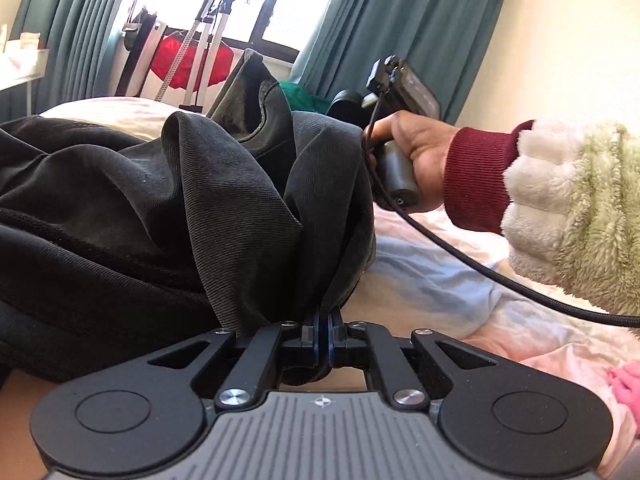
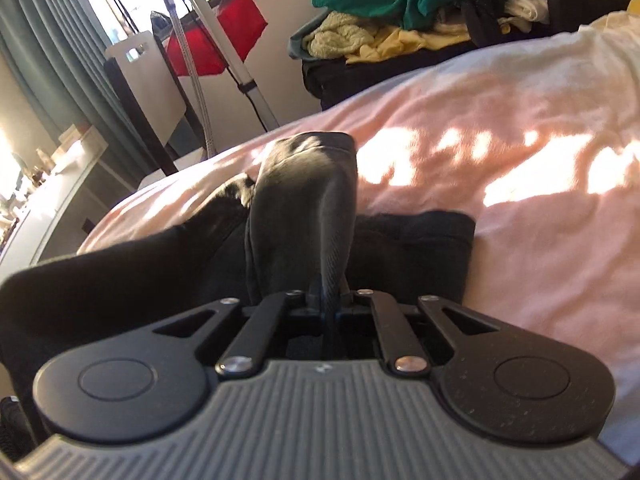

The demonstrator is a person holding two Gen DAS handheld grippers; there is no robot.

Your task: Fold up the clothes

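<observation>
The left gripper point(image 1: 322, 322) is clamped tight on a bunched edge of the dark grey twill garment point(image 1: 224, 200); the right gripper point(image 2: 326, 300) has pinched another fold of it. The garment lies heaped on the pale pink quilted bedspread point(image 2: 500, 184). Thin bites could slip if pulled apart. Teal curtains point(image 1: 400, 20) hang behind.

The left hand-held gripper point(image 1: 322, 320) has its jaws pinched tight together on a fold of dark cloth. The right hand-held gripper point(image 2: 326, 298) is clamped the same way on dark fabric. The person's right hand point(image 1: 416, 160), in a red cuff under a fleecy sleeve, wraps its handle, angled downward.
</observation>
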